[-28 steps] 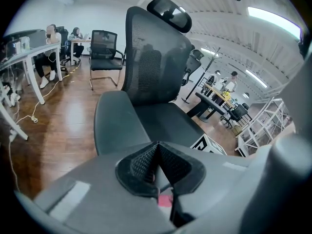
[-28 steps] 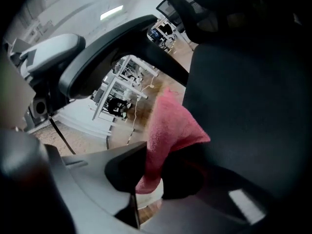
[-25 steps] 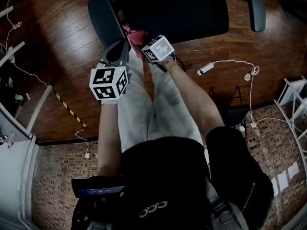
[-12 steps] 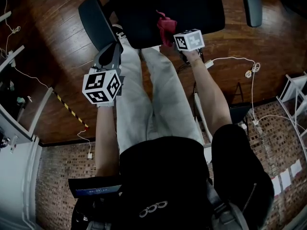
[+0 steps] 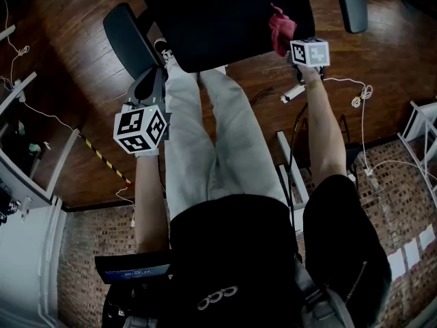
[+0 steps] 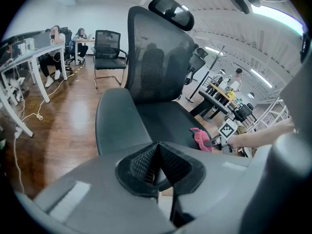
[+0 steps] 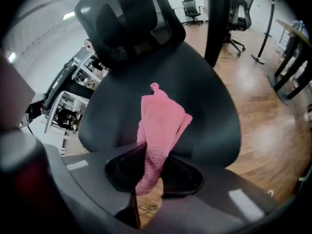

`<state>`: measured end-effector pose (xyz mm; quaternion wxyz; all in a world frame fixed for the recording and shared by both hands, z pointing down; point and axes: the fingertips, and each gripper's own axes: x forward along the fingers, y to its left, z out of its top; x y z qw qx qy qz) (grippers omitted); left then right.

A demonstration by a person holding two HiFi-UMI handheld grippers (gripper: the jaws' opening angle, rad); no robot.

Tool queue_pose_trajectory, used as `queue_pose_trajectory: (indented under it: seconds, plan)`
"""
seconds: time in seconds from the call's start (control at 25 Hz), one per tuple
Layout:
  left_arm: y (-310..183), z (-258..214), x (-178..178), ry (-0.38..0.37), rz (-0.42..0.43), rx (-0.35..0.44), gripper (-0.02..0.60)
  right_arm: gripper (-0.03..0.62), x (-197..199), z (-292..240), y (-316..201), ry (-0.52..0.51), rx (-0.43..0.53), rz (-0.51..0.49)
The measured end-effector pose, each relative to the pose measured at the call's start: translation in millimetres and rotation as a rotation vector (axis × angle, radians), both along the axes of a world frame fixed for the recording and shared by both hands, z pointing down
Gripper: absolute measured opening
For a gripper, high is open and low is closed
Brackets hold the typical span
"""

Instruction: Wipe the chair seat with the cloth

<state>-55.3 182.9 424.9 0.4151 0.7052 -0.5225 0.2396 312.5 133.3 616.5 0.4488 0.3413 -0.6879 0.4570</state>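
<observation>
The black office chair seat fills the top of the head view, with its mesh back rising behind it in the left gripper view. My right gripper is at the seat's front right corner, shut on a pink cloth. In the right gripper view the cloth hangs from between the jaws of the right gripper and lies against the seat. My left gripper hovers beside the chair's left armrest. This left gripper is shut with nothing in it.
The right armrest stands just beyond the cloth. A white cable with an adapter lies on the wooden floor, and striped tape runs at the left. White racks stand at the right. Another chair and desks with people are far behind.
My right gripper has carried the pink cloth from the seat's front left to its front right corner. The left gripper has drifted slightly left and toward me.
</observation>
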Motion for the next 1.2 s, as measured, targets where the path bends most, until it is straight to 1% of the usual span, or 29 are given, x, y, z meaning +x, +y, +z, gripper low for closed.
queue_pose_trajectory:
  seconds: [0.2,0.28,0.44,0.52,0.56,0.64,0.76,0.84,0.92,1.04,1.12,1.2]
  plan:
    - [0,-1,1,-0.004,-0.003,0.002,-0.006,0.072,61,-7,-12,0.104,0.044,0.057]
    - [0,1,-1,-0.009,-0.005,0.002,-0.006,0.072,86,-7,-13,0.177,0.054,0.074]
    - [0,0,0,-0.015,-0.012,0.007,-0.006,0.072,149,-13,-11,0.380,0.083,0.145]
    - [0,-1,0,-0.021,-0.017,0.009,-0.006,0.072,167,-16,-10,0.432,0.100,0.169]
    - [0,-1,0,-0.024,-0.019,0.009,-0.006,0.072,168,-16,-10,0.440,0.109,0.169]
    - [0,0,0,-0.031,-0.022,0.010,-0.006,0.072,158,-12,-10,0.432,0.123,0.141]
    - [1,1,2,-0.039,-0.024,0.013,-0.006,0.072,119,2,-5,0.417,0.125,0.054]
    - [0,1,3,-0.040,-0.020,0.017,-0.006,0.069,100,7,-3,0.468,0.133,0.020]
    - [-2,1,5,-0.038,-0.012,0.023,-0.006,0.067,91,6,-2,0.513,0.149,0.044]
    - [-3,3,6,-0.031,-0.012,0.032,-0.006,0.067,70,10,8,0.469,0.152,0.082]
    - [-6,4,5,-0.020,-0.012,0.042,-0.006,0.068,45,14,20,0.430,0.133,0.069]
    - [-7,3,4,0.009,-0.021,0.043,-0.006,0.069,10,18,37,0.389,0.109,0.036]
